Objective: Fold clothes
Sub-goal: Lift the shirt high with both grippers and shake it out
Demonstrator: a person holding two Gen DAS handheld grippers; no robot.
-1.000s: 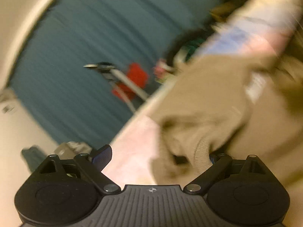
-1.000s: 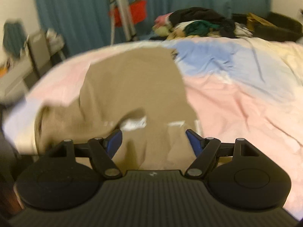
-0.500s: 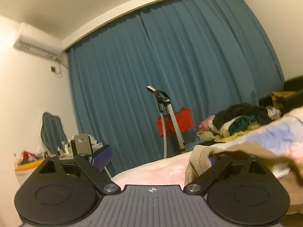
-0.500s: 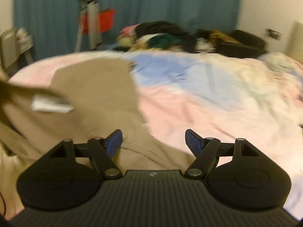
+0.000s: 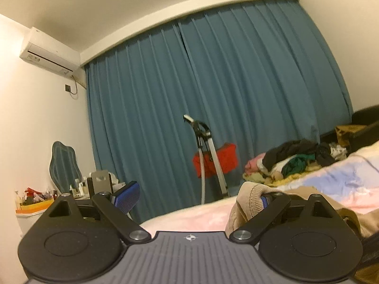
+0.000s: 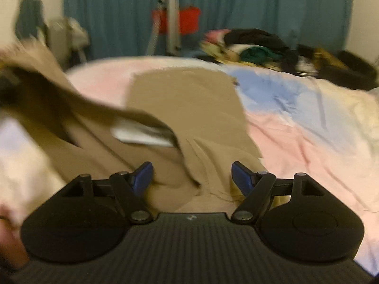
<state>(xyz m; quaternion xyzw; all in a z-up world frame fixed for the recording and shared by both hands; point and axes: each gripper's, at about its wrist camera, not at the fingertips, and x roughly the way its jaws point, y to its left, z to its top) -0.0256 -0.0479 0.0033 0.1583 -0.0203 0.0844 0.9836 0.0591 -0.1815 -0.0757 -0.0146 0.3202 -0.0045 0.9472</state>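
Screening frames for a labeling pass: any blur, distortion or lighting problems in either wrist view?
Left wrist view: sharp, strong fisheye bowing of the curtain; warm dim light. Right wrist view: motion blur throughout, worst on the lifted flap of the tan garment and the clothes pile; right gripper body comparatively crisp.

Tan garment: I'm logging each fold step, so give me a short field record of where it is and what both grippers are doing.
garment: tan garment, partly spread on the pastel bedding, one part lifted at left
left gripper: open, ribbed hem draped over one finger
right gripper: open above the garment, nothing pinched
background: clothes pile, blue curtain
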